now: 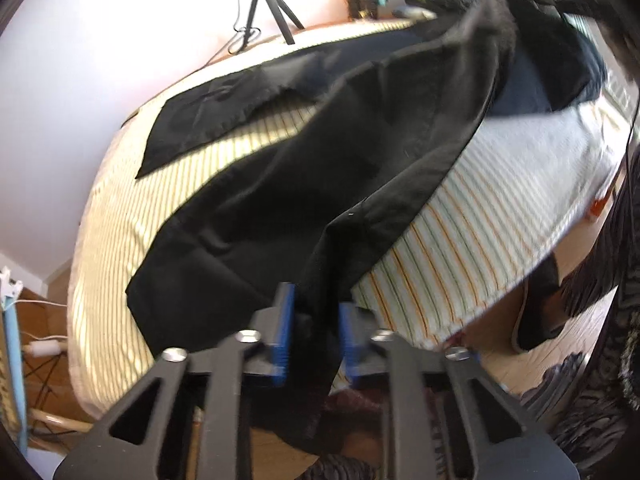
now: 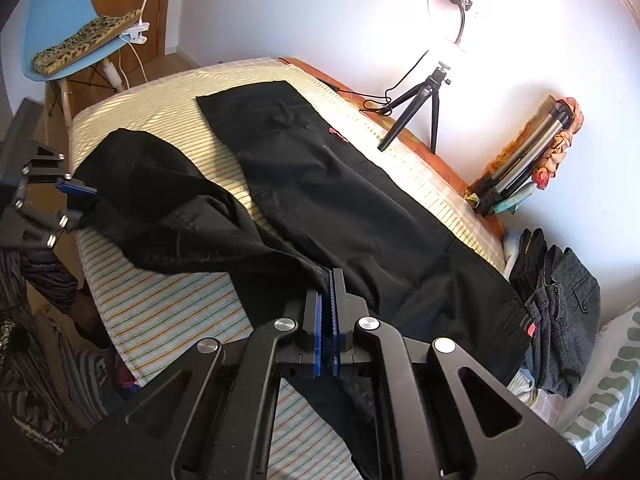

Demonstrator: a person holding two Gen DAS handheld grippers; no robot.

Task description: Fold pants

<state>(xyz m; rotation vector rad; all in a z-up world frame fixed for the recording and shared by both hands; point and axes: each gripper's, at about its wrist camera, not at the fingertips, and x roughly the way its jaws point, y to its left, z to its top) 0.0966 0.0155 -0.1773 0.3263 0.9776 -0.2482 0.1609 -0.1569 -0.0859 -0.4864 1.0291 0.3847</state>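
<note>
Black pants (image 2: pixel 328 200) lie on a striped bed (image 2: pixel 168 312). One leg lies flat along the far side; the other leg is lifted and bunched toward the near edge (image 1: pixel 304 184). My left gripper (image 1: pixel 316 316) is shut on the hem end of the near leg, a little above the bed's edge; it also shows at the left of the right wrist view (image 2: pixel 76 196). My right gripper (image 2: pixel 329 312) is shut on the pants near the waist end of that leg, blue pads pressed together on black cloth.
A small black tripod (image 2: pixel 420 112) stands on the bed's far edge by the wall. A blue chair (image 2: pixel 64 28) stands past the bed's end. Folded dark clothes (image 2: pixel 560 300) are stacked by the pillow at right. The person's legs (image 1: pixel 592 280) are beside the bed.
</note>
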